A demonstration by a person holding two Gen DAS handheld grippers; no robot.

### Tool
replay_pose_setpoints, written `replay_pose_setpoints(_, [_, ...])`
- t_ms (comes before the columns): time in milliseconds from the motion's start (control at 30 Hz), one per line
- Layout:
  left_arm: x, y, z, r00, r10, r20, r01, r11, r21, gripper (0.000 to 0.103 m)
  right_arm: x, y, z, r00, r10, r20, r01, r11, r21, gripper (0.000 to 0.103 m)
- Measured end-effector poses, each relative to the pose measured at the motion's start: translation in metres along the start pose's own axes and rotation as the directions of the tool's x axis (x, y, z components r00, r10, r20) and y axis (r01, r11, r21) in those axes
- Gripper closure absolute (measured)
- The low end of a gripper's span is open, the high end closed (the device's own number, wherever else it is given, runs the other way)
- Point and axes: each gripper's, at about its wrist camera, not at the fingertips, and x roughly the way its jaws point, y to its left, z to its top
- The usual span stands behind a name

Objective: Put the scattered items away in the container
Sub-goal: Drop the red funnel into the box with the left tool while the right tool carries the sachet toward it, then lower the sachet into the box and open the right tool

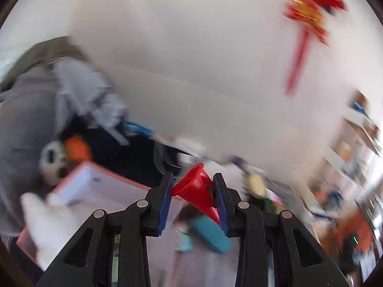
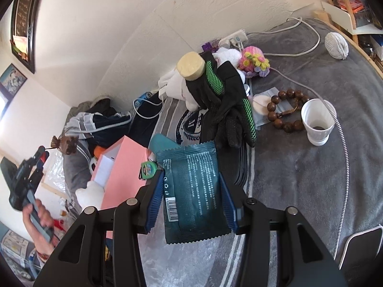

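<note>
In the left wrist view, the left gripper (image 1: 193, 192) has its jaws partly closed on a small red plastic cone (image 1: 196, 186). The cone sits tilted between the two blue pads, with its wide mouth up and to the left and its thin tip down by the right pad. Both pads touch it. The rest of this picture is very blurry. To the left of the jaws and a little beyond them is the pink open box (image 1: 95, 186) with a white inside. A fluffy white soft toy (image 1: 45, 217) lies against the near left side of the box. Under the jaws there is a teal shape, too blurred to name.

In the right wrist view, the right gripper (image 2: 190, 195) has its jaws partly closed on a dark teal foil packet (image 2: 192, 191) with small white print. The packet stands up between the blue pads, and both pads press on its sides. The pink box (image 2: 122, 167) is just to the left of the jaws. Beyond the jaws lies a pair of black and green gloves (image 2: 227, 105) on a grey blanket (image 2: 299, 179). To the right of the gloves are a ring of brown wooden beads (image 2: 284, 110) and a white paper cup (image 2: 317, 122). Far left, a hand (image 2: 39, 220) holds the other gripper.
</note>
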Motion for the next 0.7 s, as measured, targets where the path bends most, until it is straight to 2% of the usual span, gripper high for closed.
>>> replay_pose_setpoints(33, [0.009,0.016,-0.001,0.996,0.083,-0.035,-0.084,0.996,-0.021,0.057,0.003,0.002,-0.002,1.000,-0.003,-0.008,0.003,1.000,-0.009,0.059])
replay_pose_setpoints(67, [0.021,0.030,-0.003,0.985,0.138,-0.099,-0.142,0.989,-0.034,0.023,0.005,0.005,-0.004,1.000,-0.006,-0.016,0.005,1.000,-0.018,0.059])
replay_pose_setpoints(100, [0.035,0.044,-0.005,0.969,0.167,-0.182,-0.177,0.983,-0.041,0.011,0.007,0.007,-0.006,1.000,-0.007,-0.024,0.006,1.000,-0.026,0.059])
replay_pose_setpoints(133, [0.047,0.060,-0.010,0.951,0.173,-0.257,-0.196,0.979,-0.063,0.008,0.010,0.010,-0.009,0.999,-0.005,-0.034,0.004,0.999,-0.033,0.059])
replay_pose_setpoints(167, [0.053,0.077,-0.016,0.940,0.159,-0.303,-0.200,0.973,-0.111,0.008,0.013,0.014,-0.013,0.999,0.000,-0.043,-0.002,0.999,-0.040,0.059])
replay_pose_setpoints(200, [0.054,0.090,-0.018,0.938,0.143,-0.317,-0.200,0.968,-0.155,0.008,0.015,0.020,-0.016,0.999,0.007,-0.053,-0.010,0.999,-0.051,0.059])
replay_pose_setpoints(300, [0.040,0.117,-0.011,0.951,0.143,-0.272,-0.213,0.945,-0.248,0.008,0.022,0.046,-0.029,0.996,0.032,-0.079,-0.039,0.995,-0.094,0.059])
replay_pose_setpoints(333, [0.031,0.124,-0.005,0.957,0.170,-0.235,-0.230,0.939,-0.256,0.008,0.025,0.058,-0.033,0.995,0.045,-0.085,-0.054,0.992,-0.111,0.059])
replay_pose_setpoints(433, [0.015,0.137,0.004,0.955,0.234,-0.181,-0.275,0.927,-0.255,0.006,0.041,0.115,-0.038,0.985,0.129,-0.118,-0.148,0.974,-0.173,0.059])
replay_pose_setpoints(533, [0.013,0.152,0.005,0.953,0.254,-0.164,-0.292,0.913,-0.284,0.005,0.061,0.191,-0.038,0.959,0.229,-0.167,-0.267,0.928,-0.261,0.059])
replay_pose_setpoints(633, [0.015,0.167,0.006,0.956,0.238,-0.174,-0.282,0.908,-0.311,0.005,0.083,0.272,-0.032,0.924,0.320,-0.208,-0.375,0.859,-0.348,0.057])
replay_pose_setpoints(667, [0.017,0.169,0.005,0.956,0.233,-0.177,-0.280,0.906,-0.317,0.005,0.090,0.292,-0.031,0.916,0.340,-0.214,-0.398,0.843,-0.362,0.051])
replay_pose_setpoints(700, [0.020,0.172,0.005,0.956,0.228,-0.182,-0.277,0.906,-0.319,0.005,0.099,0.313,-0.030,0.909,0.355,-0.218,-0.414,0.830,-0.375,0.019])
